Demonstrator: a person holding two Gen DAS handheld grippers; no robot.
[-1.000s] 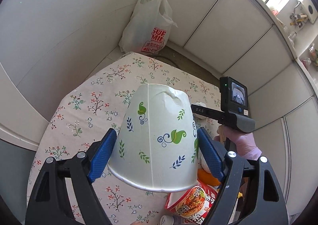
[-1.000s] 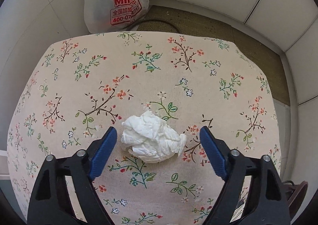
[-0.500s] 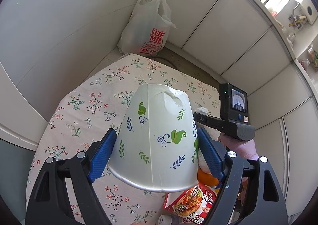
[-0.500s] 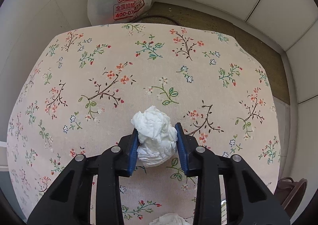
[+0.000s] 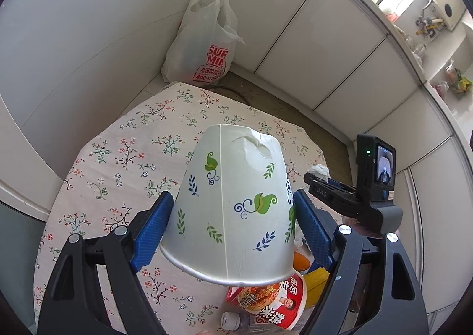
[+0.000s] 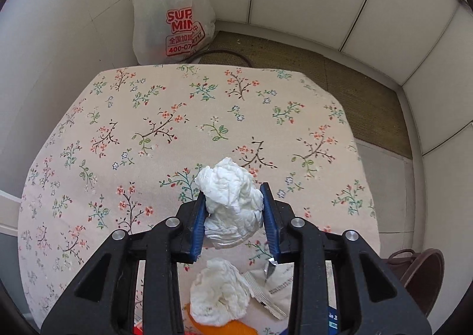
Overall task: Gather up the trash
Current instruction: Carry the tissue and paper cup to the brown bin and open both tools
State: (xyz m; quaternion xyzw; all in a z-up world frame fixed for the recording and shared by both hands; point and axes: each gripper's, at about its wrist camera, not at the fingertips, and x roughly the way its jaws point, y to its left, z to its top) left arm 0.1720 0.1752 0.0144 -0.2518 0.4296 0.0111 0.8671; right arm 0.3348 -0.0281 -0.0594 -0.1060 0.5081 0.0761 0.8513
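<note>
Left gripper (image 5: 233, 225) tilted downward, clamps upside-down white leaf-print paper bowl (image 5: 233, 205). Right gripper (image 6: 233, 210) angled steeply down, pinches crumpled white tissue (image 6: 232, 205) above floral-cloth table (image 6: 177, 128) near edge.

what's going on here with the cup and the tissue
A person is clearing trash off a table with a floral tablecloth, a handheld gripper in each hand. The left gripper holds a large paper cup upside down. The right gripper is clamped on a crumpled white tissue above the cloth. More trash waits near the table's front edge: another tissue wad, an instant noodle lid and something orange. A white plastic bag sits on the floor beyond the table.
</note>
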